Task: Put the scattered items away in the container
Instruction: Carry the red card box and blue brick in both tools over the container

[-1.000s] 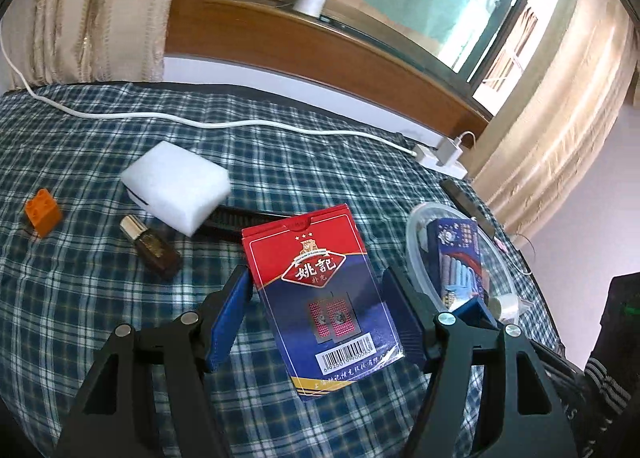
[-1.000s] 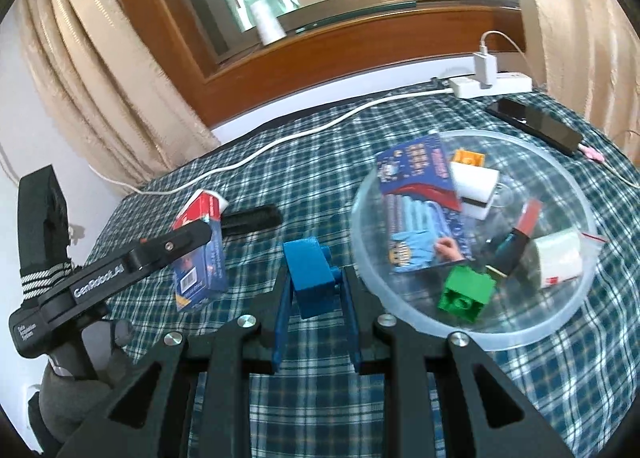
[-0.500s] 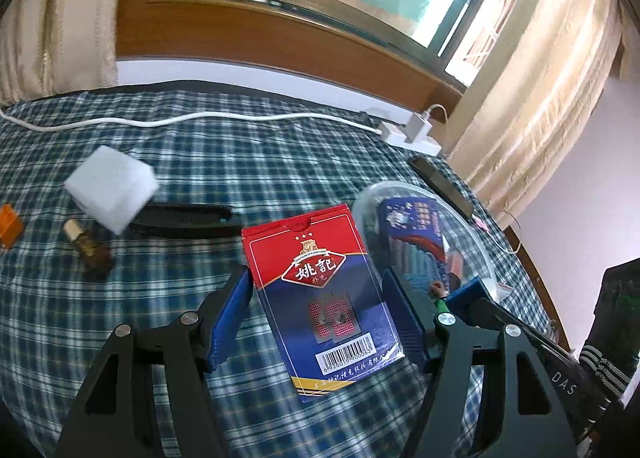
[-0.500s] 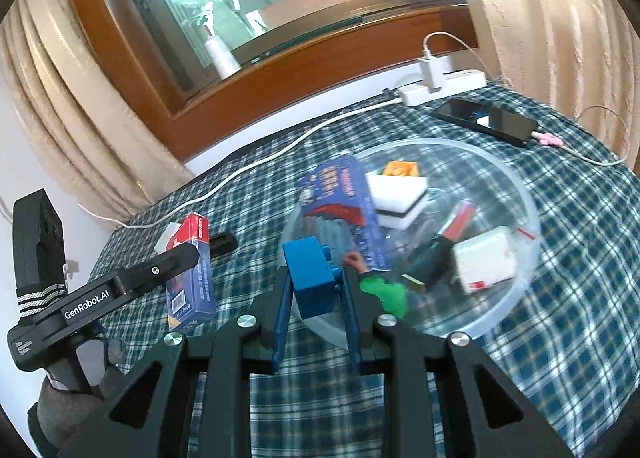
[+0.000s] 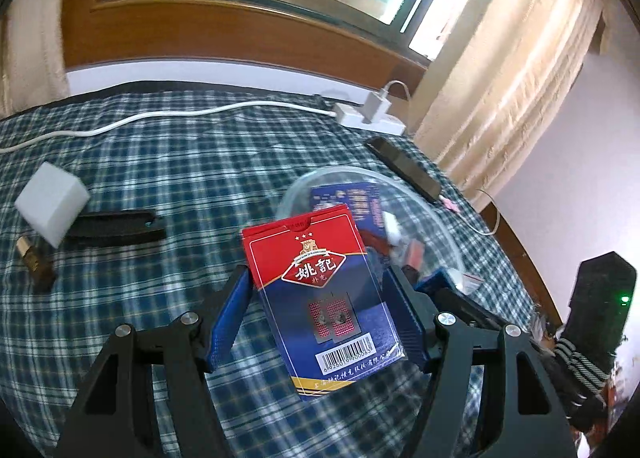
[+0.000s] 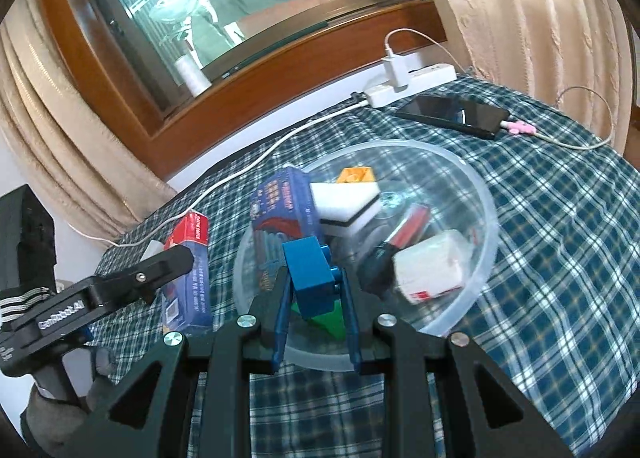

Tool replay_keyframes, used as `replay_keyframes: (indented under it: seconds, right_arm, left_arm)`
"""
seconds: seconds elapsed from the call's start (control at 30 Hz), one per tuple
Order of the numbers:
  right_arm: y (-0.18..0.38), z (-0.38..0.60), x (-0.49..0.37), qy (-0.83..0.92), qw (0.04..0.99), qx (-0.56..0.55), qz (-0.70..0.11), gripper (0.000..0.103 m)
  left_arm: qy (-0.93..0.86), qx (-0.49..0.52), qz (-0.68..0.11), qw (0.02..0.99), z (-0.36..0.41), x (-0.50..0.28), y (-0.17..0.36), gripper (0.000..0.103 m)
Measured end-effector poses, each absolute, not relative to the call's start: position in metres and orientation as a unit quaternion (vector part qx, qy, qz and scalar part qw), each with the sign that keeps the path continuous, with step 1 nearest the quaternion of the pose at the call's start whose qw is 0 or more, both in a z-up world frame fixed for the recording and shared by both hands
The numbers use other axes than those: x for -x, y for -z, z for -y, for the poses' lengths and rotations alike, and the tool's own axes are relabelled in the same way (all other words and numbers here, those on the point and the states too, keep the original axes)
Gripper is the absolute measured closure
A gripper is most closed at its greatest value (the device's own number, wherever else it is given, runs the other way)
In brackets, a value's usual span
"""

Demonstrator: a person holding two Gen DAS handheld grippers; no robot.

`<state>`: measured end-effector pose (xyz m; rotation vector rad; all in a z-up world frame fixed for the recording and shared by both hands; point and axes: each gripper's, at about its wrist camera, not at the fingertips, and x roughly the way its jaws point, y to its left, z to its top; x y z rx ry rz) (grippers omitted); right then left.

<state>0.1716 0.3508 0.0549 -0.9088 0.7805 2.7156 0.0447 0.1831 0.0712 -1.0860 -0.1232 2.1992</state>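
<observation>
A lived-in room of a home. Ahead of the jaws, past a checked cloth [image 5: 240, 162], stands a wood-framed window [image 6: 248, 70] with cream curtains [image 5: 504, 70] on both sides. A power strip [image 6: 412, 82] with a charger and a phone [image 6: 452, 114] on its cable lie beneath the sill.

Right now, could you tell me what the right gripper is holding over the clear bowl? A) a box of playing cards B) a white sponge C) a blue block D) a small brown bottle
C: the right gripper is shut on a blue block above the clear bowl, while the box of playing cards sits in the left gripper.
</observation>
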Motion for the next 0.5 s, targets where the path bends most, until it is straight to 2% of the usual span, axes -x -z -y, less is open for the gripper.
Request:
replay_keyframes:
  seconds: [0.5]
  right_arm:
    - [-0.043,-0.371,-0.179,-0.906,0.085,0.307,-0.280,0.076]
  left_arm:
    - [-0.835,0.395,0.003,0.382,-0.250,-0.046,-0.093,0.032]
